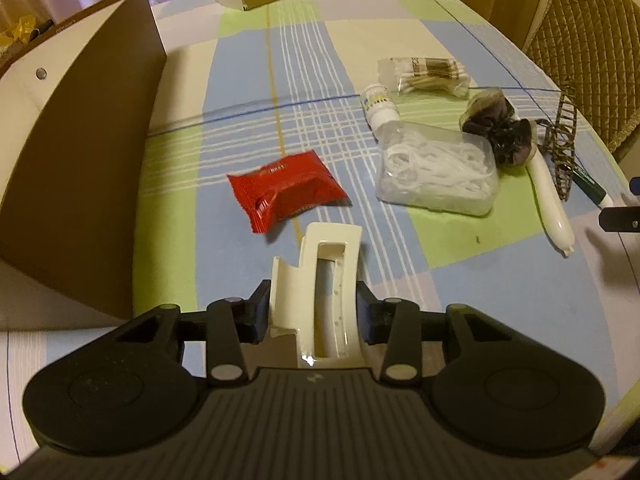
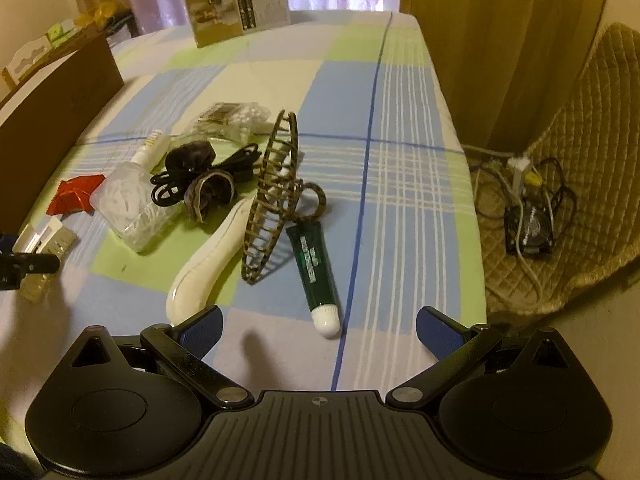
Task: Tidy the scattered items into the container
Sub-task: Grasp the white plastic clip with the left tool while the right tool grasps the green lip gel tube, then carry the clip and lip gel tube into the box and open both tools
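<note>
Now cream hair clip [image 1: 320, 292] is clamped across its sides by left claw [image 1: 312, 312]; rigid, glossy, likely slippery. Right claw [image 2: 318, 326] is spread wide, empty; cardboard box [image 1: 80, 152] is seen left of frame.
</note>
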### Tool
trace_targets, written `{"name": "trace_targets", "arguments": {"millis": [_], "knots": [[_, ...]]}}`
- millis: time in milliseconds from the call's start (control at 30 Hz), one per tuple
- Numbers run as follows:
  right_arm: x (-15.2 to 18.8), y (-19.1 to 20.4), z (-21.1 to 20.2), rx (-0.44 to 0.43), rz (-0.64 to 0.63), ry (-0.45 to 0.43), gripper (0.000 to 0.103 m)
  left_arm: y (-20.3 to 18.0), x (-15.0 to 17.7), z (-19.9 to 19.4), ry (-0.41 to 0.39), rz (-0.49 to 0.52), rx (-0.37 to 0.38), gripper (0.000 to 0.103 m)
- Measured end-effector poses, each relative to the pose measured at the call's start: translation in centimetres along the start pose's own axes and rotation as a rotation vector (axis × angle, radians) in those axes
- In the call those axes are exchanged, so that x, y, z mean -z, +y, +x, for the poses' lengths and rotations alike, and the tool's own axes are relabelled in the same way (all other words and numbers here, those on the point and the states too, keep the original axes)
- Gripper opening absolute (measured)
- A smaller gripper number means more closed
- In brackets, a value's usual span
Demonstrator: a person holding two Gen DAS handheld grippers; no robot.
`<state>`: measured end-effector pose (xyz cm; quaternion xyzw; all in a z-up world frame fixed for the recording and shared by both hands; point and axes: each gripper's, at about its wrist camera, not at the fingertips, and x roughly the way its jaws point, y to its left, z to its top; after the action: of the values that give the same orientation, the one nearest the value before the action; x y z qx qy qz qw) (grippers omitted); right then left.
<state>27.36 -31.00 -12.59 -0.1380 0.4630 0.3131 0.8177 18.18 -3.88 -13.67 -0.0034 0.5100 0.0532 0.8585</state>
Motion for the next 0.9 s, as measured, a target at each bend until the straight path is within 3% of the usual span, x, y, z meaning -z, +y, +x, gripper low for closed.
{"name": "trace_targets", "arguments": {"millis": [67, 133, 200, 333, 500, 767, 900], "knots": [[-0.1, 0.0, 0.4, 0.0, -0.025, -0.008, 0.08, 0.1, 0.0, 0.0, 0.001, -0.01, -0.006, 0.036], [-0.2, -0.2, 1.0, 0.005, -0.043, -0.011, 0.073, 0.3, 0.2, -0.1, 0.0, -0.015, -0.01, 0.036], [-0.3, -0.2, 1.5, 0.005, -0.07, -0.019, 0.056, 0.4, 0.2, -0.1, 0.002, -0.015, -0.015, 0.036], [-0.6, -0.2, 2.1, -0.002, -0.101, -0.041, 0.046, 0.3, 0.2, 0.0, 0.004, -0.018, -0.023, 0.036], [-1.1, 0.4, 2.0, -0.013, -0.136, -0.02, 0.016, 0.0, 0.2, 0.0, 0.004, -0.01, -0.029, 0.036], [-0.4, 0.7, 0.9, -0.031, -0.103, 0.066, 0.013, -0.5, 0.8, -0.5, 0.018, 0.015, -0.01, 0.036], [0.3, 0.7, 0.0, -0.078, -0.018, 0.116, 0.013, -0.6, 1.1, -1.0, 0.023, 0.022, 0.026, 0.036]]}}
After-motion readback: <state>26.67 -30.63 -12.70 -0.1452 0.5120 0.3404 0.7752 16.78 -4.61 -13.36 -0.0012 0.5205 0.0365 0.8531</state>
